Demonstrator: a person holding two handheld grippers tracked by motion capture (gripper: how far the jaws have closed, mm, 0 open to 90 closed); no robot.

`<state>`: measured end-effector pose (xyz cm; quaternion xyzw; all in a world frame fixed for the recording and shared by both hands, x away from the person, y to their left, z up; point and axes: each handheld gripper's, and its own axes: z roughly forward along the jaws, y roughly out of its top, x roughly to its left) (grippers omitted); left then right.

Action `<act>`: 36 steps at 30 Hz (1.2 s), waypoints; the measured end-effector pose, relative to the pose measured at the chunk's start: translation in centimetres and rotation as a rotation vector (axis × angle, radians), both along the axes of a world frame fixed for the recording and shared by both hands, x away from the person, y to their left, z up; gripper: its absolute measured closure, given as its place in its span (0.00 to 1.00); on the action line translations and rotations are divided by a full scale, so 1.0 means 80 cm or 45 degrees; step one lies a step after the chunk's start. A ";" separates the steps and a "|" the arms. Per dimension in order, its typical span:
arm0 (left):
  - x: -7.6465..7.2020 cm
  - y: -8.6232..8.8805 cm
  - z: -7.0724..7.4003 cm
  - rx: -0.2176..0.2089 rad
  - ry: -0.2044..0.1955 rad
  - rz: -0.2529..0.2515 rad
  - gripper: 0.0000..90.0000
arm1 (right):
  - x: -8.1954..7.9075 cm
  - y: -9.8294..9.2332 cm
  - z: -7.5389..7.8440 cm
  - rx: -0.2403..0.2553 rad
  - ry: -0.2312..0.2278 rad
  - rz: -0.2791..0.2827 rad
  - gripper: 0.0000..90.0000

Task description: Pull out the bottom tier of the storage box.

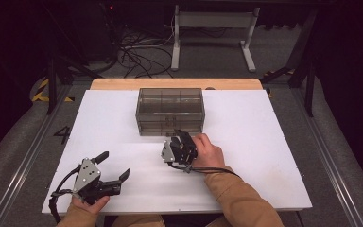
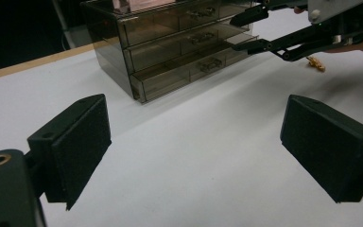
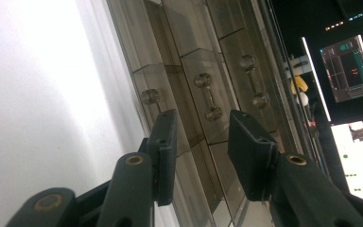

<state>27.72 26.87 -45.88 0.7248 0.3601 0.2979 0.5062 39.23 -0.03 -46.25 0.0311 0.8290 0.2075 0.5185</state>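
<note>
The smoky clear drawer cabinet (image 1: 170, 111) stands on the white table (image 1: 246, 156) just ahead of the right tool (image 1: 178, 137), its long axis running across the table and its three drawer fronts facing the person. The right tool, held in the right hand (image 1: 208, 152), points at those fronts with its jaws partly apart and nothing between them; no pad touches the cabinet. In the right gripper view the middle drawer's handle (image 3: 207, 97) lies just beyond the gap between the jaws, and the handle's long axis runs along the drawer front. The left tool (image 1: 116, 168) sits well apart to the near left in the left hand (image 1: 90, 204), pointing toward the right, jaws wide apart and empty. A small tan object (image 2: 315, 63) lies on the table under the right tool.
</note>
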 end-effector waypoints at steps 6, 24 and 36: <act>0.001 0.000 0.000 0.004 -0.004 -0.004 0.11 | 0.000 -0.006 0.007 0.027 0.030 0.017 0.69; 0.000 0.000 0.000 0.006 -0.001 -0.001 0.11 | 0.020 -0.041 0.045 0.281 0.348 0.076 0.65; 0.000 0.000 0.000 0.005 -0.002 -0.001 0.11 | 0.045 -0.063 0.063 0.461 0.703 0.174 0.65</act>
